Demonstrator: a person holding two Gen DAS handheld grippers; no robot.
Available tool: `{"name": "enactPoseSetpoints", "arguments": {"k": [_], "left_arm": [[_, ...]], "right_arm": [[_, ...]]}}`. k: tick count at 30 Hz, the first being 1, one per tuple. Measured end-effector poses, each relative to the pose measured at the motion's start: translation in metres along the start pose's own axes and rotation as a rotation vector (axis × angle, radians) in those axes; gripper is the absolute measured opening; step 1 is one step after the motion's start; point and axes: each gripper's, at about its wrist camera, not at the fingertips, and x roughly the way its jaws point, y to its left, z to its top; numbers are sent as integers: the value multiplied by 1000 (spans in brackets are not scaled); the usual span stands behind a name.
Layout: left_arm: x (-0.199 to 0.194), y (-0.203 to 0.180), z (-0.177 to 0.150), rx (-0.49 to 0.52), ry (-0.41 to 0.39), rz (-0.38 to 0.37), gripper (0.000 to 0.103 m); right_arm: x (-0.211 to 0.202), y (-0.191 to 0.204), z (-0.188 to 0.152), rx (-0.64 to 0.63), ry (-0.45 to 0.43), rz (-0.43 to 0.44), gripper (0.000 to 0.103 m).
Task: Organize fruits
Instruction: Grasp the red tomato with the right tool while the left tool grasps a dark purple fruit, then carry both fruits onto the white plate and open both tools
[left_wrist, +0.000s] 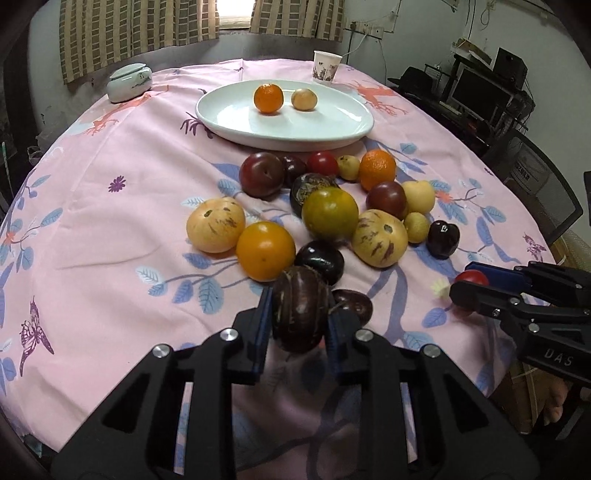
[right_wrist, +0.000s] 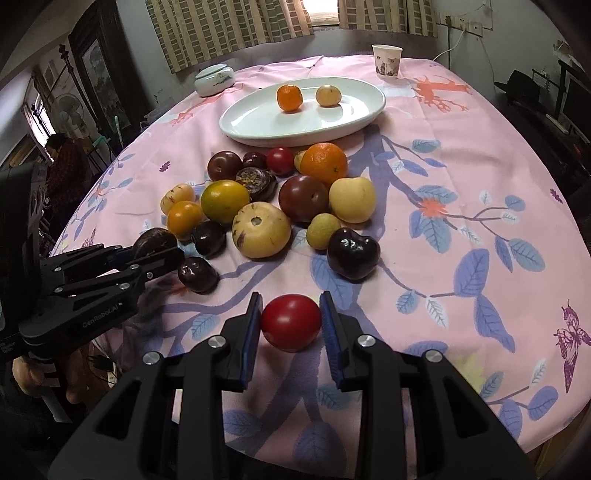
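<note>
On the round table, a pink cloth (right_wrist: 461, 155) with blue leaves carries everything. Toward the far side sits a white plate (left_wrist: 236, 122) holding a small orange (left_wrist: 268, 98) and a pale round fruit (left_wrist: 303, 99). Nearer lies a loose heap of fruit (left_wrist: 328, 212), just beside the plate's near rim. Closest in, the left gripper (left_wrist: 298, 317) is clenched on a dark purple fruit (left_wrist: 300, 308). The right gripper (right_wrist: 290, 321) stands with its jaws either side of a red tomato (right_wrist: 291, 320); whether they press it, I cannot tell.
</note>
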Motion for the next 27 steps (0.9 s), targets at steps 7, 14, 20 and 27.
{"name": "enactPoseSetpoints", "arguments": {"k": [7,14,20,27], "left_arm": [[-18,0,3,-8,-38,-10,26],[-21,4,5,-20,-35,-12,26],[-18,7,10,-27,-34,-11,26],[-12,12,25,-26,-27,-17,26]], "right_arm": [[-3,7,0,-14,-8,2,32],[-4,11,1,-19,-14,8,32],[0,13,7,-28,-9,19,32],[5,12,23,-29,-1,54,32]]}}
